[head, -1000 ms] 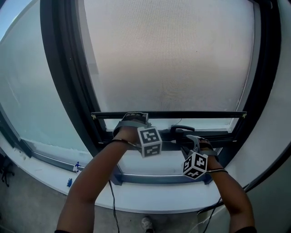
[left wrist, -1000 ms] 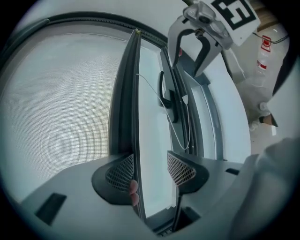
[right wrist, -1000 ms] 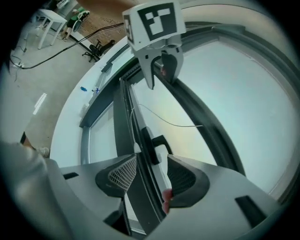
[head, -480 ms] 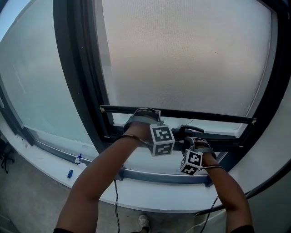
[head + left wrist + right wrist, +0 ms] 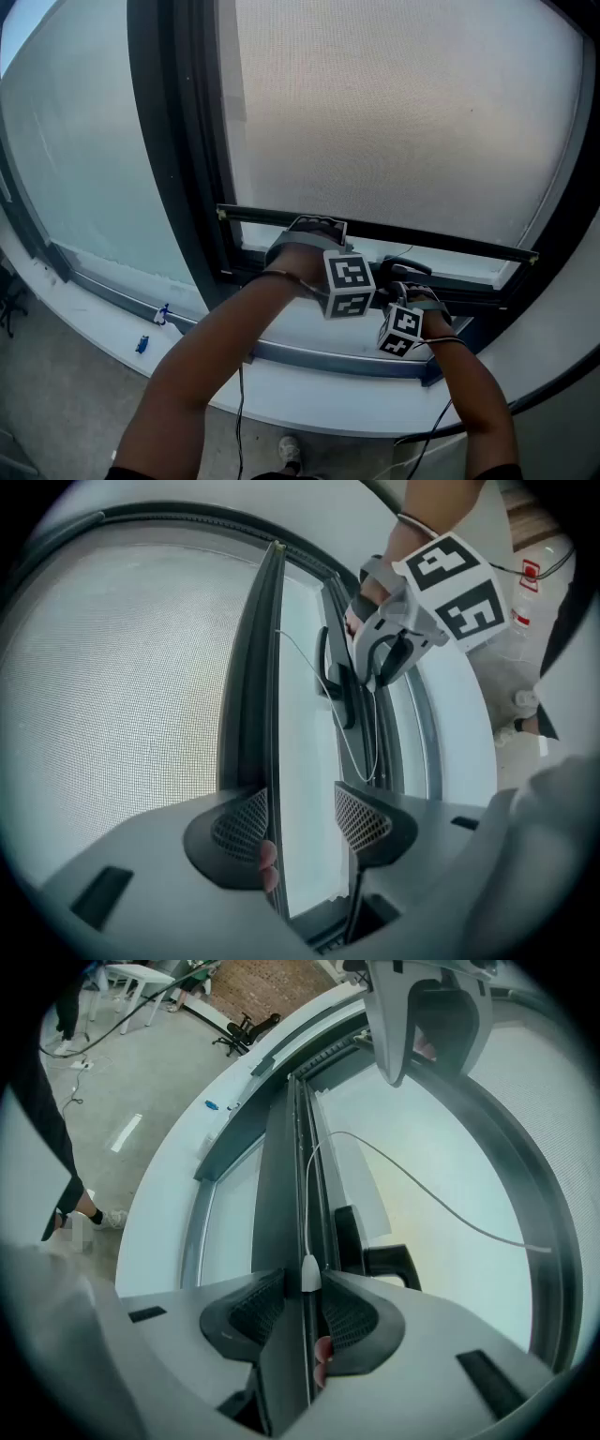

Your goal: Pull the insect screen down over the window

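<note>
The grey mesh insect screen (image 5: pixel 403 122) covers most of the window. Its dark bottom bar (image 5: pixel 450 242) hangs just above the lower sash. My left gripper (image 5: pixel 314 228) is at that bar; in the left gripper view the bar (image 5: pixel 255 714) runs between the open jaws (image 5: pixel 300 819), close against the left pad. My right gripper (image 5: pixel 412 286) sits lower, by the black window handle (image 5: pixel 398 267). Its jaws (image 5: pixel 302 1312) are closing around the white end piece (image 5: pixel 307 1274) of the thin pull cord (image 5: pixel 394 1162), with a dark frame rail behind it.
A white curved sill (image 5: pixel 309 394) runs under the window, with small blue items (image 5: pixel 141 345) on its left part. A fixed glass pane (image 5: pixel 84 169) fills the left side. Cables hang from both arms towards the floor.
My right gripper has drawn in closer to the lower frame beside the handle. The left gripper stays on the screen's bar. The view has drifted slightly.
</note>
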A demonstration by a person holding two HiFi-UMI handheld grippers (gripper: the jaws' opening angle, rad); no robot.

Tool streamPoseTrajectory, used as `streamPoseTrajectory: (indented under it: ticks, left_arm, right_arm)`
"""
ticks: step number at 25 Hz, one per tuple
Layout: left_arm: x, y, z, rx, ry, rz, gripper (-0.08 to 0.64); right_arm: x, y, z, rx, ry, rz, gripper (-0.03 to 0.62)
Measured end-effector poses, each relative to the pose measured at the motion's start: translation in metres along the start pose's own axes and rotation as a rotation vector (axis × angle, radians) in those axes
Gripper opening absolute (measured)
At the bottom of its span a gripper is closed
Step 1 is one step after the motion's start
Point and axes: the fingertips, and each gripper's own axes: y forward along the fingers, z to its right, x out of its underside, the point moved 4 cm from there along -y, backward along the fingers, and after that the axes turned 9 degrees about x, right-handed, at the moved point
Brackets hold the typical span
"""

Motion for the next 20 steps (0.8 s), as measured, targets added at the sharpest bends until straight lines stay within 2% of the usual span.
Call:
streamPoseTrajectory:
  ticks: [4, 20]
  left_arm:
    - [0.0007, 0.0001, -0.0001, -0.006, 0.001, 0.004, 0.225]
    - [0.0000, 0.0005, 0.0002, 0.000, -0.011, 0.006, 0.225]
  right_arm:
    - [0.0003, -0.0003, -0.0019, -0.009, 0.003, -0.002, 0.103]
    - [0.0014, -0.0043, -0.0024, 0.010, 0.006, -0.002, 0.103]
